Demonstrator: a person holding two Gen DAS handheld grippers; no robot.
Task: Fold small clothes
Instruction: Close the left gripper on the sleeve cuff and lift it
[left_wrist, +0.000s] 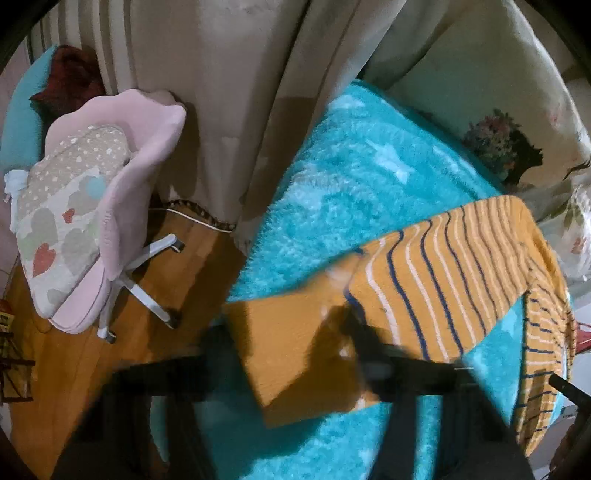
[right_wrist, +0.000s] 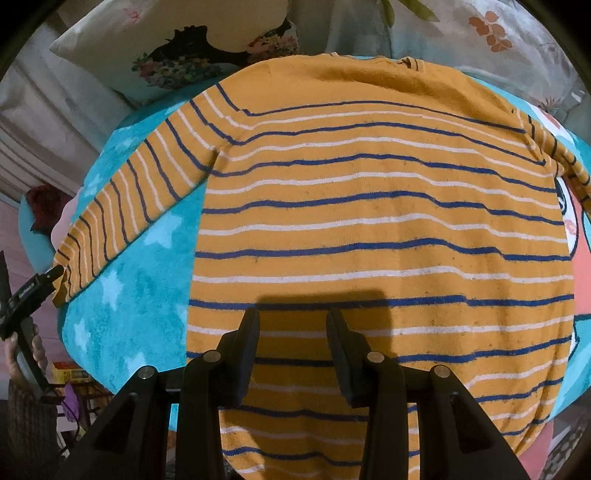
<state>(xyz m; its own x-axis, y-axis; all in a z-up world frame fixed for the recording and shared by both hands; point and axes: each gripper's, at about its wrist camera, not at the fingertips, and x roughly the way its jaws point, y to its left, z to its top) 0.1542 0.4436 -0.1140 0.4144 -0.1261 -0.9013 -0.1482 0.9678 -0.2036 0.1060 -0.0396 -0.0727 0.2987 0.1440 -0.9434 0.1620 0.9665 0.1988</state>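
A small orange sweater (right_wrist: 376, 229) with blue and white stripes lies flat on a fluffy turquoise blanket (right_wrist: 140, 266). Its left sleeve (right_wrist: 125, 206) stretches out to the left. My left gripper (right_wrist: 55, 275) is shut on the cuff of that sleeve; in the left wrist view the plain orange cuff (left_wrist: 295, 347) sits blurred between the dark fingers (left_wrist: 362, 332), with the striped sleeve (left_wrist: 443, 273) running off to the right. My right gripper (right_wrist: 291, 317) is open and empty, hovering over the sweater's lower middle near the hem.
A pink swivel chair (left_wrist: 144, 155) with a heart-print cushion (left_wrist: 66, 206) stands on the wooden floor (left_wrist: 66, 369) left of the bed. Beige curtains (left_wrist: 236, 92) hang behind. Floral pillows (right_wrist: 177, 48) lie beyond the sweater's collar.
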